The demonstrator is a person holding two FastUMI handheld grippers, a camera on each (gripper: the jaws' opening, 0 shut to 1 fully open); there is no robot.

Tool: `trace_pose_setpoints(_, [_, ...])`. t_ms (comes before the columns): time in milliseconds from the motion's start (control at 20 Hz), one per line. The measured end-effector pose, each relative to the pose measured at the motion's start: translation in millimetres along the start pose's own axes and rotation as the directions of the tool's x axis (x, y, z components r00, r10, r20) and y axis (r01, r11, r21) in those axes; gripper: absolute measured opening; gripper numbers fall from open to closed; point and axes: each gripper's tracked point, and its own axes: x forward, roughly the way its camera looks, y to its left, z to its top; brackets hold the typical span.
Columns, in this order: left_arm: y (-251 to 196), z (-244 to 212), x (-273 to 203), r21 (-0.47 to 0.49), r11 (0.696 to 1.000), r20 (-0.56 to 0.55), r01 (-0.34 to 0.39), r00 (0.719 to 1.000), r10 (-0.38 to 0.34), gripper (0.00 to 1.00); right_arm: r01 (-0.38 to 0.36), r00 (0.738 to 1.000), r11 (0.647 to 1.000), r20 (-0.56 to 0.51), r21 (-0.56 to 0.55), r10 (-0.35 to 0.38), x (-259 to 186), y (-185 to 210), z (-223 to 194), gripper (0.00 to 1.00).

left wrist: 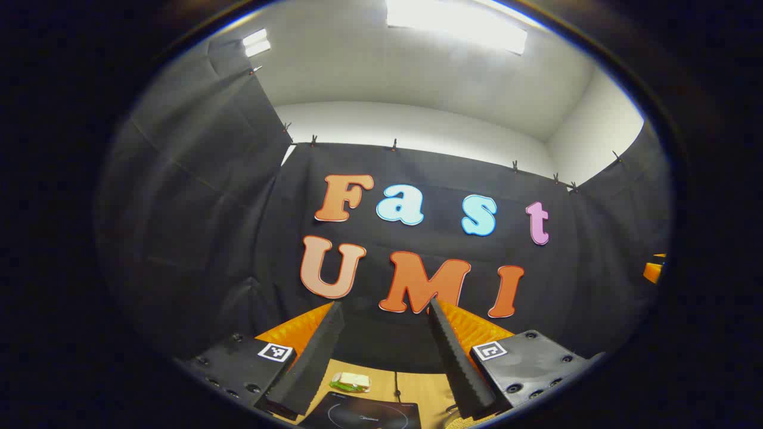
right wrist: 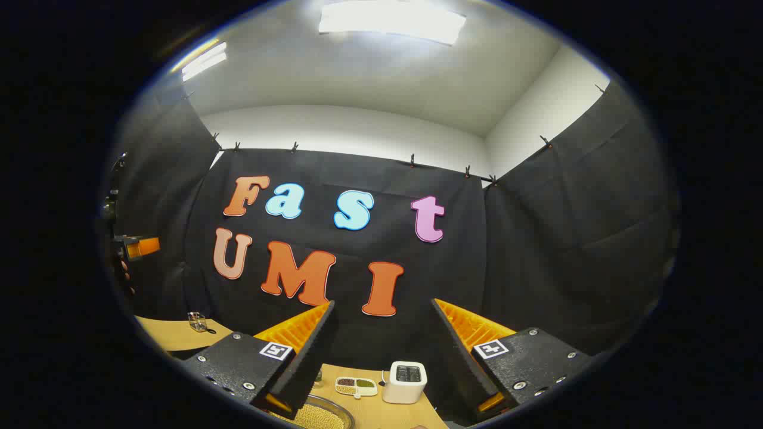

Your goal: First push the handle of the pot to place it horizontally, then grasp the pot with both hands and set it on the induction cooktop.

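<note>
My left gripper is open and tilted up toward the booth wall, with nothing between its fingers. Under it, at the bottom of the left gripper view, lies the black induction cooktop on the wooden table. My right gripper is open too, held high and empty. Low in the right gripper view I see part of a round metal pot holding yellowish grains; its handle is hidden. The left gripper also appears far off at the left edge of that view, with a hand on it.
A small green and white item and a thin cable lie behind the cooktop. A white toaster and a divided dish of grains stand behind the pot. A small clear container sits on a side table at the left.
</note>
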Motion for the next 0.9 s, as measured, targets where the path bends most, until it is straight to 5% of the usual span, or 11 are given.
trace_pose_setpoints(350, [5.7, 24.9, -1.9, 0.078, 0.996, 0.040, -0.052, 0.998, 0.049, 0.95, -0.019, 1.000, 1.000, -0.006, 0.012, 0.020, 3.9, 17.0, 6.1, 0.95])
trace_pose_setpoints(900, [-45.2, 45.5, -27.6, 0.081, 0.996, 0.001, 0.045, 0.999, -0.045, 0.95, -0.026, 1.000, 0.999, -0.001, 0.040, 0.026, 3.1, 23.8, 23.5, 0.95])
